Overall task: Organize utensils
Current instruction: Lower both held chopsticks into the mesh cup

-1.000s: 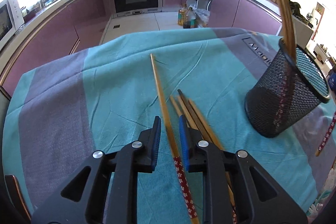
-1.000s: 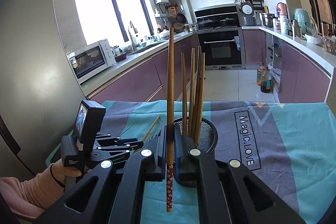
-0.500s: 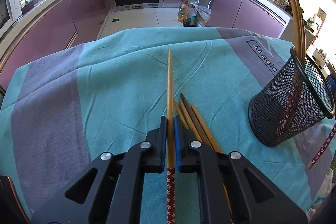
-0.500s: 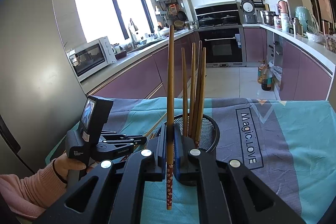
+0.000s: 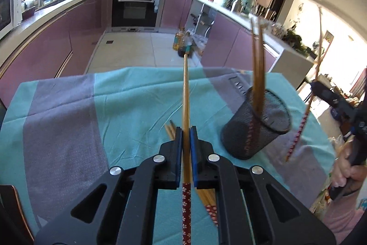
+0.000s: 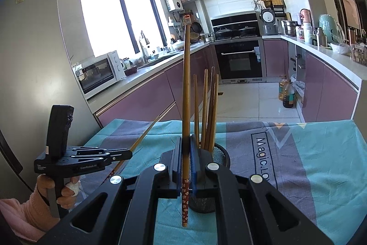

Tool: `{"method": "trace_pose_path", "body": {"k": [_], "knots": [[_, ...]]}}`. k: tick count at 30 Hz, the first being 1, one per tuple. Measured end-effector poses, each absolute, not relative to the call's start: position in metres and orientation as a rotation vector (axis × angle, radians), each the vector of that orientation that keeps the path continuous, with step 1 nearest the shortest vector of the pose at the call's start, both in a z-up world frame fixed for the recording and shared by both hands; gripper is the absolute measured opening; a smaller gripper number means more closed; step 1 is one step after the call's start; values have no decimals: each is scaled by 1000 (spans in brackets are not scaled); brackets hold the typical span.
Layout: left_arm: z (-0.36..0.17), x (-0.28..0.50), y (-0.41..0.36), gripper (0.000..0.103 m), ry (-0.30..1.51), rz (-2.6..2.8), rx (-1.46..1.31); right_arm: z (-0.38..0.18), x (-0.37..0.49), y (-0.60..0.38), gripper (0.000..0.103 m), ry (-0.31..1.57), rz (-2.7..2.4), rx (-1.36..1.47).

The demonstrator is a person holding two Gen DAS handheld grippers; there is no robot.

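A: Chopstick (image 5: 186, 93) with the red flowered end: where is it?

B: Clamped between the left gripper (image 5: 186, 141) fingers, lifted off the tabletop (image 5: 128, 107), its tip pointing away, left of the black mesh holder (image 5: 254, 130).

A: And the right gripper (image 6: 186, 153)?

B: Its fingers pinch a second chopstick (image 6: 186, 88) upright, just in front of the mesh holder, flowered end hanging below.

A: What else?

B: Several chopsticks (image 6: 207, 111) stand inside the holder; a few loose ones (image 5: 169, 129) lie on the teal cloth, left of it, under the left fingers.
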State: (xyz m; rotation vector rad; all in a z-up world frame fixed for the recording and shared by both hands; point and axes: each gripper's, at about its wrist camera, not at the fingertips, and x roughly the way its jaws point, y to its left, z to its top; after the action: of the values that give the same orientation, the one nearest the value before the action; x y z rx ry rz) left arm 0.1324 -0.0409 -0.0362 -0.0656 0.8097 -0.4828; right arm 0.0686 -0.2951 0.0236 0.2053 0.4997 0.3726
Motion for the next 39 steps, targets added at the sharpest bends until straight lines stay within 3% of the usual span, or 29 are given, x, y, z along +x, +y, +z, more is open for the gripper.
{"method": "trace_pose_path", "body": {"k": [10, 20, 39], "knots": [[30, 106, -58, 7, 619, -592, -151, 49, 76, -298, 6, 431, 365, 184], [52, 126, -110, 7, 509, -579, -213, 49, 94, -301, 6, 407, 349, 191], [6, 185, -202, 8, 479, -421, -146, 17, 132, -302, 5, 443, 335, 196]]}}
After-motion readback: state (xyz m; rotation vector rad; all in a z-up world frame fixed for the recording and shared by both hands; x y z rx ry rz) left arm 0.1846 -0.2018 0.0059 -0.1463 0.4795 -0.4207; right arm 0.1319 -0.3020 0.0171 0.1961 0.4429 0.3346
